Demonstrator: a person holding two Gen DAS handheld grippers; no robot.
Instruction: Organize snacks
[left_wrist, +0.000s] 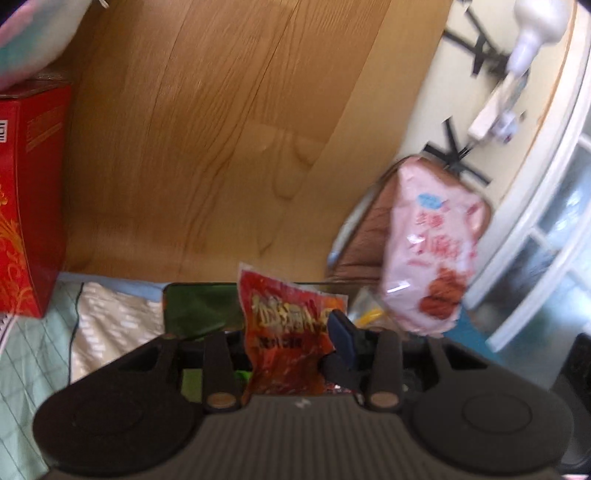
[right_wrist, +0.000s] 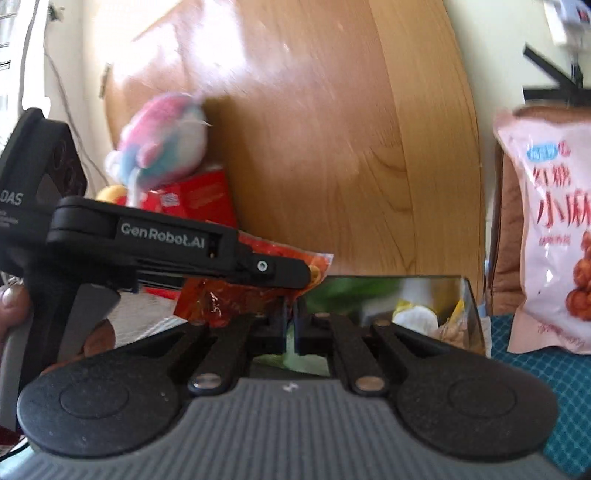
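Two snack packets show in the left wrist view. A red snack packet (left_wrist: 286, 332) stands upright between the fingers of the left gripper (left_wrist: 291, 354), pinched at its lower part; the blue-padded finger (left_wrist: 343, 336) presses its right edge, and the other finger is hidden behind the packet. Just behind the packet lies a dark, shiny box (left_wrist: 199, 310) with something green inside, though blur keeps its contents unclear from here. To the right, a pink snack bag (left_wrist: 428, 251) leans upright against a brown cushion (left_wrist: 365, 236). A red carton (left_wrist: 29, 199) stands at the left edge on a pale green checked bedsheet (left_wrist: 33, 354), with a pastel plush toy (left_wrist: 33, 40) on top of it. A wooden headboard (left_wrist: 221, 129) fills the background.

From the right wrist view, the right gripper (right_wrist: 290, 325) has its two fingers drawn together with only a thin slit between them and nothing held; it points level toward the box (right_wrist: 469, 295). That box is open-topped with reflective walls, and holds green, yellow and white wrapped items, blurred. The left gripper (right_wrist: 295, 275) reaches in from the left, held sideways by a hand (right_wrist: 13, 306) at the frame edge, with the red snack packet (right_wrist: 229, 295) clamped in its tip just above the box's left end. The pink snack bag (right_wrist: 550, 229) stands at the right, beside the box. The plush toy (right_wrist: 162, 140) sits on the red carton (right_wrist: 199, 199) against the headboard (right_wrist: 332, 129).
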